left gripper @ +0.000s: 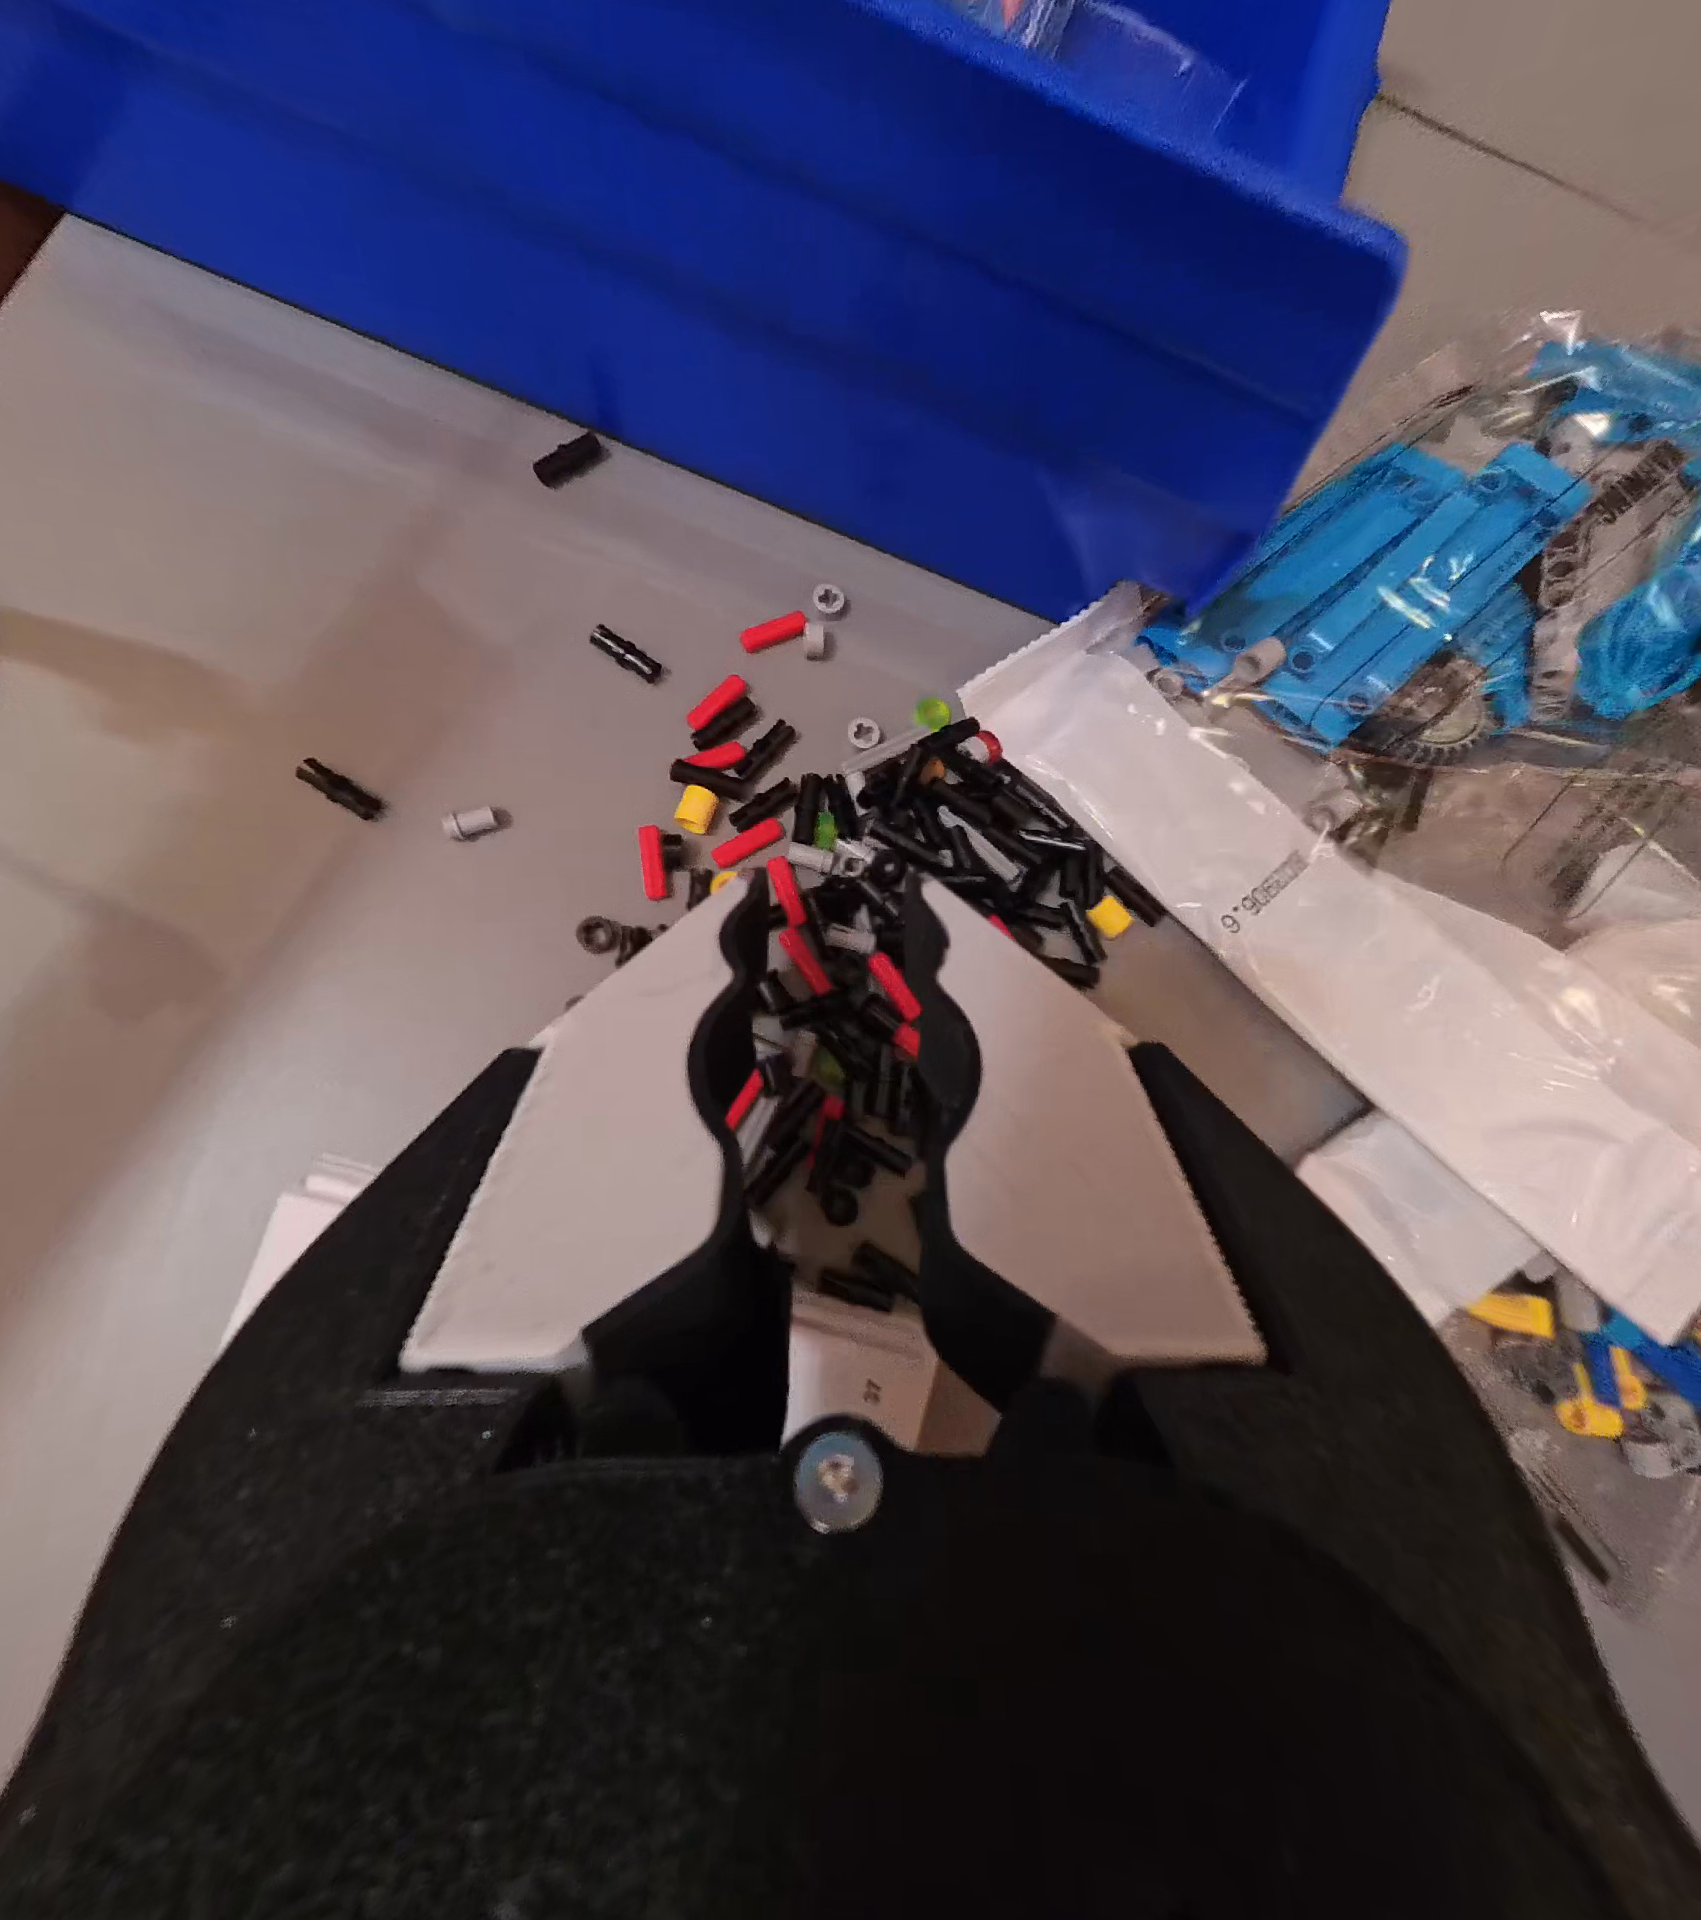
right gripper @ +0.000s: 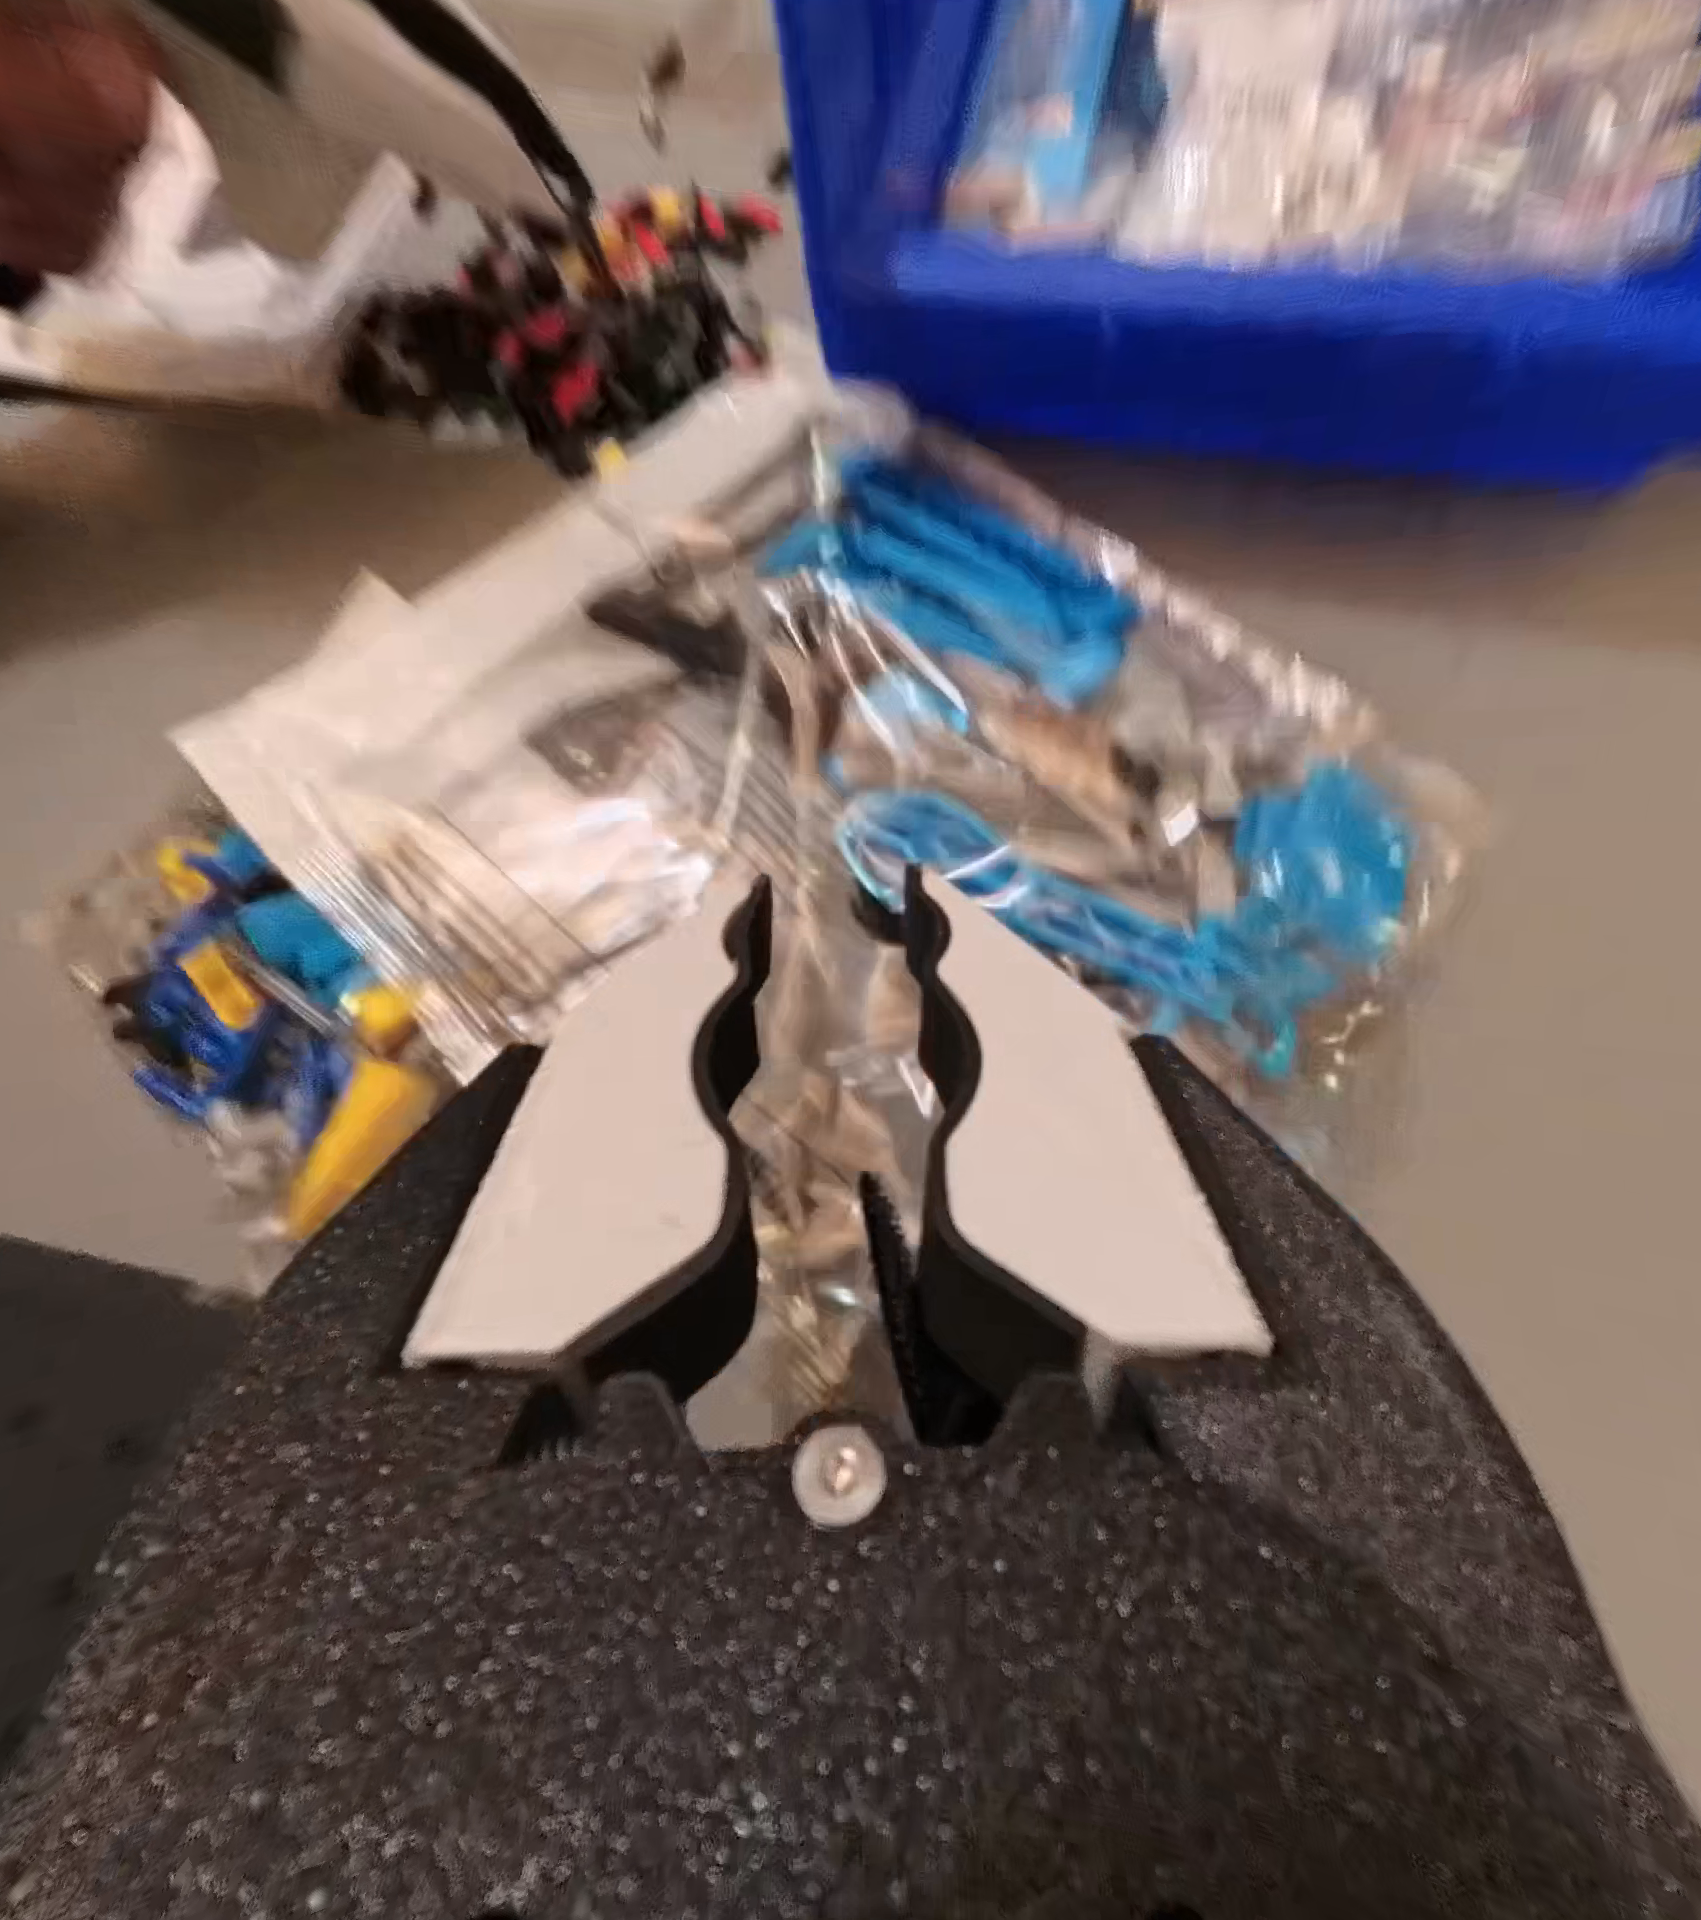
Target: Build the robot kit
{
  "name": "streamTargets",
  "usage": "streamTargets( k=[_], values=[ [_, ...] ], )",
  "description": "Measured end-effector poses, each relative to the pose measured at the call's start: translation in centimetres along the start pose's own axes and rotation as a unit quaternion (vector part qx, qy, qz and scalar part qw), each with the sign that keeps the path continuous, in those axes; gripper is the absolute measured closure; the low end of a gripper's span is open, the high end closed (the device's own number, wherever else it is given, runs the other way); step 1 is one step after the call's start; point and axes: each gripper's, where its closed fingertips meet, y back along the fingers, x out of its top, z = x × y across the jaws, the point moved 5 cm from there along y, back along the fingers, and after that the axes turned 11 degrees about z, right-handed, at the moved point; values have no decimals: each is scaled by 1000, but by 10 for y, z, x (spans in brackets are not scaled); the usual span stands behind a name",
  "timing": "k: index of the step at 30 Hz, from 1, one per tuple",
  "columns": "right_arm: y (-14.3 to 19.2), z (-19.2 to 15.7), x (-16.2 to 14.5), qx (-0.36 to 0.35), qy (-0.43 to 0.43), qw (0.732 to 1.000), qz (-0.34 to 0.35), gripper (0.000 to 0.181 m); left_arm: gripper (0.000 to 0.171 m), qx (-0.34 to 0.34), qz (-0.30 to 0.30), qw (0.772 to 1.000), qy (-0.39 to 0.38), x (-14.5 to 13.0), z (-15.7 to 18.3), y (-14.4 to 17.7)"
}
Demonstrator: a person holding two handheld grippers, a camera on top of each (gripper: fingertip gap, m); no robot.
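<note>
Pins (left gripper: 939, 831) lay heaped on the desk (left gripper: 202, 644) beside a blue bin (left gripper: 721, 260) | left gripper (left gripper: 830, 914) directly above, slightly open, empty | right gripper (right gripper: 838, 904) slightly open over parts bag (right gripper: 1085, 748), grip unclear.

Table surface (left gripper: 202, 987): pale grey-beige, plain. Bin (left gripper: 721, 208): saturated blue. Loose small pegs (left gripper: 971, 831): mostly black, with red, a few yellow, light grey and translucent lime green. Clear bag (left gripper: 1448, 623): transparent film with an opaque white band, holding turquoise-blue beams and some grey and black parts. Second clear bag (right gripper: 233, 997): transparent, holding dark blue, yellow and turquoise pieces. Left gripper (left gripper: 830, 894): speckled black body, black fingers with pale grey outer panels, silver screw. Right gripper (right gripper: 835, 894): same black and pale grey scheme.
</note>
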Motion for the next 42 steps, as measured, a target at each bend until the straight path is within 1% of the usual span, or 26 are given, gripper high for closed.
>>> streamTargets(
  k=[1, 3, 4, 6, 9, 12, 14, 15, 16, 17, 18, 19, 20, 21, 22, 23, 25, 29, 31, 33, 35, 37, 38, 40, 41, 42],
  values=[
    [2, 6, -11, 1, -9, 1000, -13, 162, 144, 4, 3, 1000, -1, 1, 3, 6],
    [7, 15, -20, -7, -25, 1000, 7, 178, 140, 6, 8, 1000, -9, 1, 18, 22],
    [12, 19, -23, -12, -32, 999, 10, 181, 140, 0, 5, 1000, -15, -3, 29, 31],
    [24, 29, -29, -26, -48, 998, 9, 181, 140, -36, -17, 999, -33, -24, 63, 47],
    [44, 50, -37, -77, -45, 996, 6, 181, 140, -89, -50, 993, -57, -67, 117, 63],
    [58, 70, -43, -130, -45, 990, 4, 181, 138, -80, -48, 993, -76, -93, 145, 67],
    [62, 72, -42, -138, -45, 989, -5, 179, 139, -73, -31, 995, -63, -96, 156, 65],
    [65, 68, -38, -146, -32, 989, -5, 173, 139, -73, -28, 996, -53, -96, 160, 64],
    [68, 59, -29, -145, -10, 989, 8, 171, 139, -71, -29, 996, -50, -96, 162, 62],
    [69, 43, -17, -129, 12, 991, 31, 171, 139, -70, -29, 996, -50, -95, 164, 60],
    [69, 21, -6, -92, 29, 994, 55, 171, 139, -72, -31, 995, -54, -94, 166, 58],
    [66, -7, 2, -30, 39, 996, 73, 169, 139, -73, -32, 995, -61, -92, 167, 55],
    [62, -36, 5, 40, 42, 996, 75, 164, 139, -75, -34, 995, -64, -90, 169, 52],
    [57, -61, 2, 98, 39, 993, 59, 153, 139, -76, -33, 994, -64, -88, 171, 48],
    [51, -79, -4, 132, 38, 990, 28, 143, 138, -72, -33, 995, -64, -86, 171, 45],
    [46, -89, -11, 139, 48, 989, 6, 140, 136, -64, -37, 995, -60, -85, 169, 45],
    [39, -97, -21, 121, 67, 990, -4, 141, 135, -51, -35, 997, -55, -84, 167, 52],
    [28, -95, -43, 78, 78, 993, -48, 142, 135, -23, -2, 999, -38, -93, 153, 97],
    [27, -95, -44, 73, 75, 993, -46, 145, 135, 9, 19, 1000, -17, -104, 140, 128],
    [29, -95, -39, 84, 61, 994, -47, 142, 135, 49, 44, 998, 5, -120, 125, 163],
    [30, -94, -28, 74, 56, 995, -41, 142, 135, 100, 72, 992, 22, -136, 106, 199],
    [27, -103, -16, 81, 62, 994, -44, 142, 135, 161, 98, 981, 34, -150, 84, 233],
    [23, -112, -9, 88, 68, 993, -43, 142, 135, 180, 110, 977, 45, -157, 75, 248],
    [7, -141, 6, 119, 81, 989, -46, 141, 135, 170, 142, 972, 78, -167, 65, 270],
    [-4, -163, 12, 153, 87, 983, -47, 139, 135, 175, 167, 964, 107, -167, 57, 279],
    [-15, -193, 19, 209, 89, 973, -48, 136, 135, 177, 185, 958, 132, -166, 50, 286]
  ],
)
